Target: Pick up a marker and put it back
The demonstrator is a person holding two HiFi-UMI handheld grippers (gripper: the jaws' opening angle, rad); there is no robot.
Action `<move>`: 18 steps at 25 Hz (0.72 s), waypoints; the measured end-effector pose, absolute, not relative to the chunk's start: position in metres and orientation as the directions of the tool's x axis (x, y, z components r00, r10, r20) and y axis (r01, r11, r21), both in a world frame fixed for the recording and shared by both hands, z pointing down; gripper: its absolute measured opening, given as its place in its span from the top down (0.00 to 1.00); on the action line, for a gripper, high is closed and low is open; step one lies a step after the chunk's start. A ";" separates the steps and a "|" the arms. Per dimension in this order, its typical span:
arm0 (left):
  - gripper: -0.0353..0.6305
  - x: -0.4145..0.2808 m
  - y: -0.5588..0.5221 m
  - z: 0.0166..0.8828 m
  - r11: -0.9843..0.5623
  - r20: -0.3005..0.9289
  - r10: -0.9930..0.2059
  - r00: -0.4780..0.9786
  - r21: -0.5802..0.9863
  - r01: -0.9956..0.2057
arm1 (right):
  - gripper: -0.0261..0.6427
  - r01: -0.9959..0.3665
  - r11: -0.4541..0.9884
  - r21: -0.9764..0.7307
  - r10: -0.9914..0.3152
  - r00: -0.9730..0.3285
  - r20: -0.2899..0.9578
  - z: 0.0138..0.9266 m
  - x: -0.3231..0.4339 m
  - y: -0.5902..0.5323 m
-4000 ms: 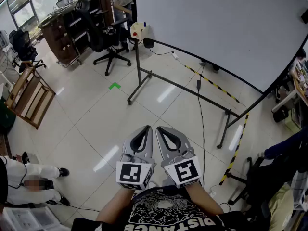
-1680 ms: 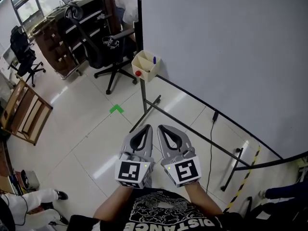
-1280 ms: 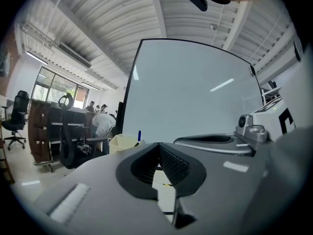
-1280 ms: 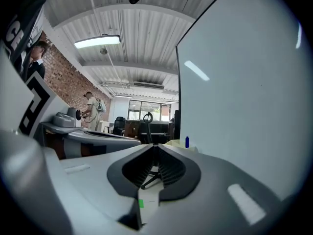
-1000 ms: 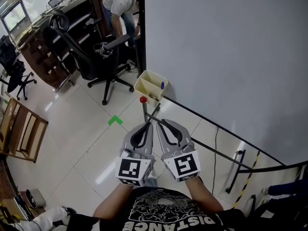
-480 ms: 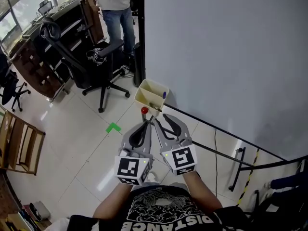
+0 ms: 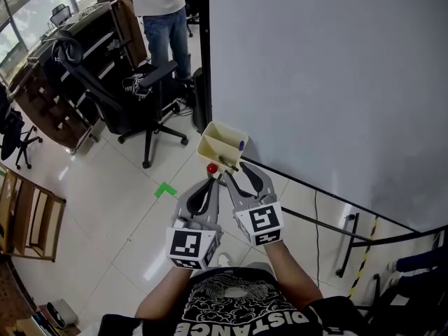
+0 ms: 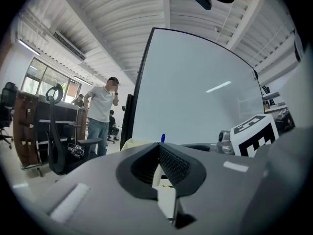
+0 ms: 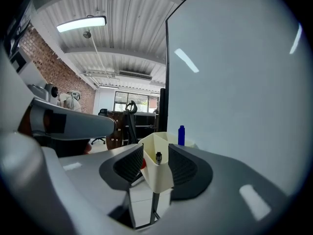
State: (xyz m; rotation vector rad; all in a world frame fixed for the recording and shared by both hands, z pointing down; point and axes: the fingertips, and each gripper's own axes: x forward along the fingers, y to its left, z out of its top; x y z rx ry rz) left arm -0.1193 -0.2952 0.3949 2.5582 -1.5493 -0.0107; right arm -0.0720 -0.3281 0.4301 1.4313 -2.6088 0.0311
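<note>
Left gripper [image 7: 208,182]: you held it low and near, left of the other one. Its jaws [image 8: 159,148] were clenched together with nothing between them.

Right gripper [image 7: 239,166]: you held it a little farther out, its tips just short of the holder. Its jaws [image 9: 155,150] were opening. The holder's near corner showed in the gap, but the pads were not pressing on it.

Red knob [image 7: 211,168]: it sat just under the holder's near left corner, between your two gripper tips. In the right gripper view it peeked out [image 9: 143,164] beside the left pad.

Holder [image 7: 218,140]: a cream box fixed at the whiteboard's lower left corner, just beyond your right gripper [image 9: 157,173].

Black marker [image 9: 158,156]: it stood in the holder's near compartment, only its tip showing.

Blue marker [image 7: 241,145]: it stood upright at the holder's far right side, against the board [image 9: 181,135] [image 8: 162,138].

Whiteboard [image 7: 329,68]: it filled the right and far side, blank, in a black frame.

Floor [image 7: 105,187]: pale glossy tiles, with a green mark [image 7: 165,189] left of your grippers.

Chair [image 7: 126,89]: a black office chair stood far left.

Person [image 7: 157,5]: someone in a white top and jeans stood beyond the chair.
</note>
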 end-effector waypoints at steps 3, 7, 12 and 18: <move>0.94 -0.121 -0.298 0.397 -0.453 0.077 -0.882 0.465 0.135 -0.881 | 0.76 -0.844 0.533 0.061 -0.840 -0.519 0.158 0.434 -0.072 -0.333; 0.94 -0.124 -0.300 0.401 -0.450 0.084 -0.882 0.463 0.138 -0.882 | 0.83 -0.850 0.522 0.064 -0.846 -0.507 0.163 0.441 -0.073 -0.338; 0.94 -0.124 -0.298 0.406 -0.452 0.090 -0.880 0.466 0.142 -0.881 | 0.91 -0.855 0.513 0.074 -0.851 -0.496 0.172 0.446 -0.071 -0.338; 0.94 -0.124 -0.298 0.404 -0.449 0.090 -0.882 0.463 0.142 -0.882 | 0.91 -0.854 0.513 0.090 -0.853 -0.494 0.168 0.442 -0.071 -0.336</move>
